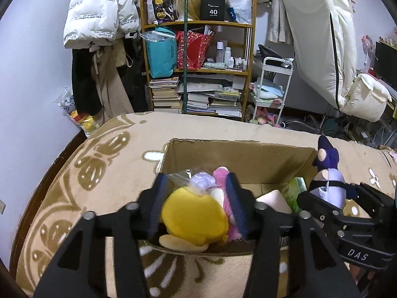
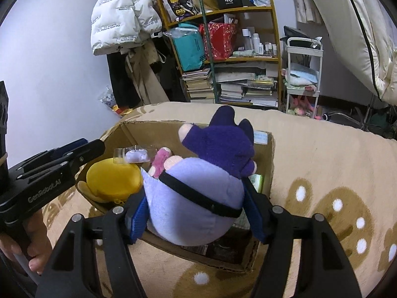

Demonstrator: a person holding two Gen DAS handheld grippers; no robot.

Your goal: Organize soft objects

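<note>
Plushies are getting corralled: right hand-held gripper (image 2: 196,213) pinches the purple doll (image 2: 198,186) above the cardboard box (image 2: 269,159) on the bed, while left hand-held gripper (image 1: 196,203) straddles, maybe squeezes, the yellow plush (image 1: 193,221) already inside, probably tucking it down.

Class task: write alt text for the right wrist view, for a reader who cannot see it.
The right gripper clamps a lilac plush with a purple hat over an open cardboard box on a beige blanket. A yellow plush lies inside the box.
</note>
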